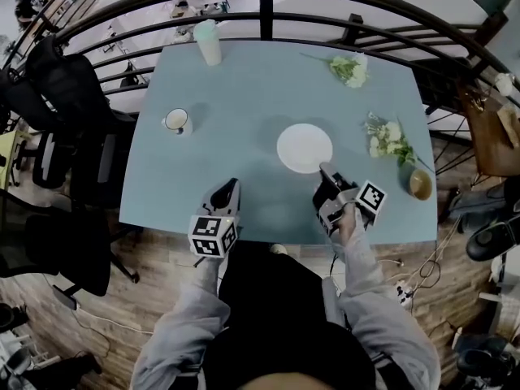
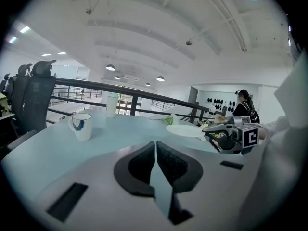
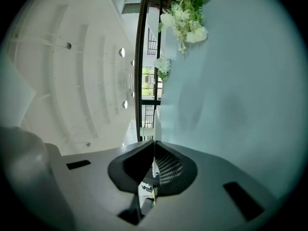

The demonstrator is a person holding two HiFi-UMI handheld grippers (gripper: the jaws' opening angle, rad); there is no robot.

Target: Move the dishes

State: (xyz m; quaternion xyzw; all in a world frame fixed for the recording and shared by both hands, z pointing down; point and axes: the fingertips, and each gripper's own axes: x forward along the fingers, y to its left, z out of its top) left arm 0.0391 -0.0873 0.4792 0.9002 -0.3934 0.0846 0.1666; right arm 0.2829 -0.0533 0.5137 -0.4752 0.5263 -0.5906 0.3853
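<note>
Blue-grey tabletop [image 1: 244, 88] is carrying everything the task concerns, spread well apart so that each piece is offering a free edge of its own. The white plate [image 1: 305, 147] is lying flat near the middle, the tall cup [image 1: 208, 41] is standing upright at the far edge, the mug [image 1: 176, 120] is sitting toward the left side, and the small bowl [image 1: 420, 184] is waiting at the right edge near a flower sprig [image 1: 388, 139]. None is being lifted yet. Both forearms are reaching in over the near edge. The right gripper [image 1: 325, 170] is lying rolled onto its side and nearly level, jaws clenched on nothing, its tip just beside the plate's near rim, probably lining up for a pinch there. The left gripper [image 1: 231, 185] is hovering upright over bare table, jaws likewise pressed together and empty.
</note>
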